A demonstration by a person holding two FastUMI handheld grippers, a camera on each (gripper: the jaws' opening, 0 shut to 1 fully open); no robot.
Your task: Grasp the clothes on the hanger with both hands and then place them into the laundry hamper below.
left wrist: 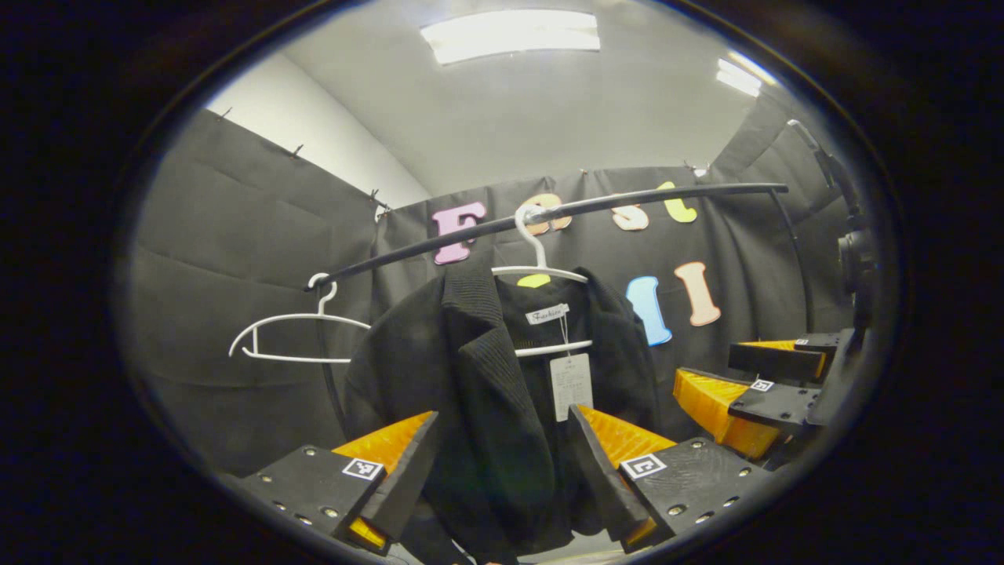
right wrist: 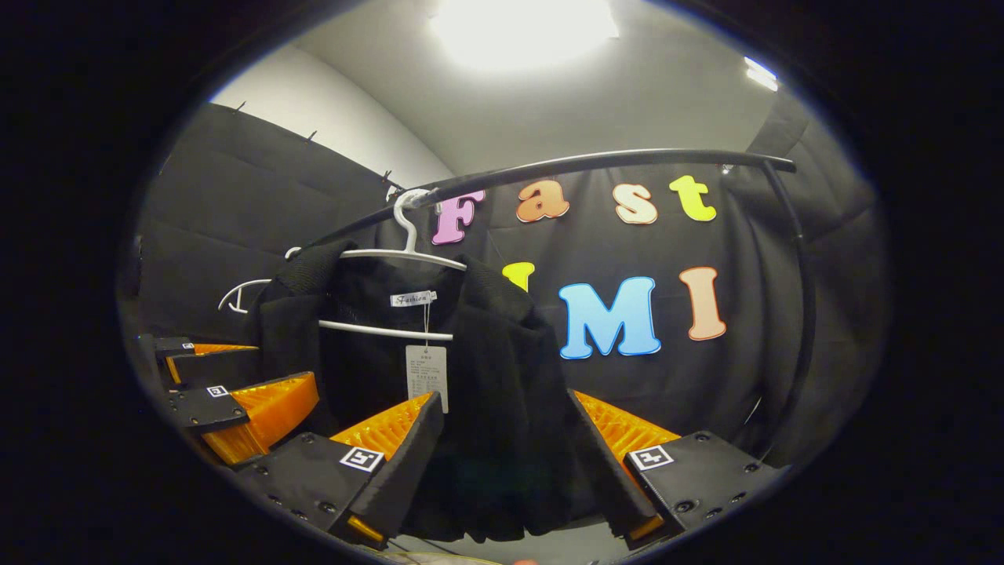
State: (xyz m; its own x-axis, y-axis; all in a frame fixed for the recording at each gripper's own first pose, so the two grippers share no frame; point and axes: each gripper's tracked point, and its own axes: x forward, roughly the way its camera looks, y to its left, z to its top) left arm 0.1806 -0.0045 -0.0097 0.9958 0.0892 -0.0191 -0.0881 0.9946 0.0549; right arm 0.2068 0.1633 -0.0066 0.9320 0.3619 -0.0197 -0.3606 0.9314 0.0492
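I hold my left gripper [left wrist: 502, 471] and right gripper [right wrist: 506, 471] up side by side, fingers spread wide and empty, each set framing the soft black knit jacket [left wrist: 486, 377] hanging on a thin white hanger [left wrist: 541, 271] from the curved black rail [left wrist: 549, 213].
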